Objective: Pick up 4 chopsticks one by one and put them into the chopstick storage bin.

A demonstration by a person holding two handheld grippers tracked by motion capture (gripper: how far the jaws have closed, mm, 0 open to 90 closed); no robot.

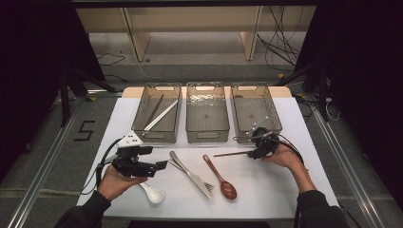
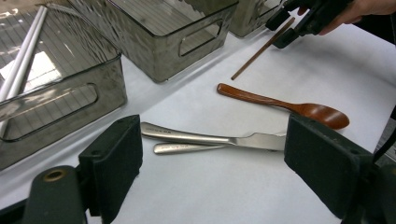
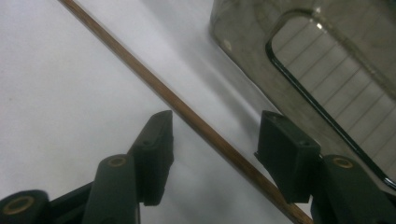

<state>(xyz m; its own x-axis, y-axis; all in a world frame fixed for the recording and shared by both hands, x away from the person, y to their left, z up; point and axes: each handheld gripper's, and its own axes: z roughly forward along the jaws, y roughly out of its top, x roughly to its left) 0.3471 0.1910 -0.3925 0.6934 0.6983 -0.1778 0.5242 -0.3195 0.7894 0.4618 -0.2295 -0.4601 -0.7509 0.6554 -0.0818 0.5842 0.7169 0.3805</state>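
Chopstick [image 3: 187, 116]: brown wood, smooth, faint grain. Wooden spoon [image 2: 289, 106]: glossy lacquered brown. Knife [image 2: 210, 138]: brushed metal, satin sheen. Bins [image 2: 159, 42]: smoky translucent plastic, ribbed floors, glossy. Tabletop [image 1: 266, 185]: matt white. Ladle spoon [image 1: 153, 192] at the knife's 8 o'clock: glossy white, ceramic-like.

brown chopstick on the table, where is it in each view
High view: the brown chopstick lies right of centre, below the right-hand bin.
Left gripper view: upper middle, slanting up to the right gripper.
Right gripper view: diagonal between the open fingers.
Shared landmark: that bin, beside the chopstick in each view.
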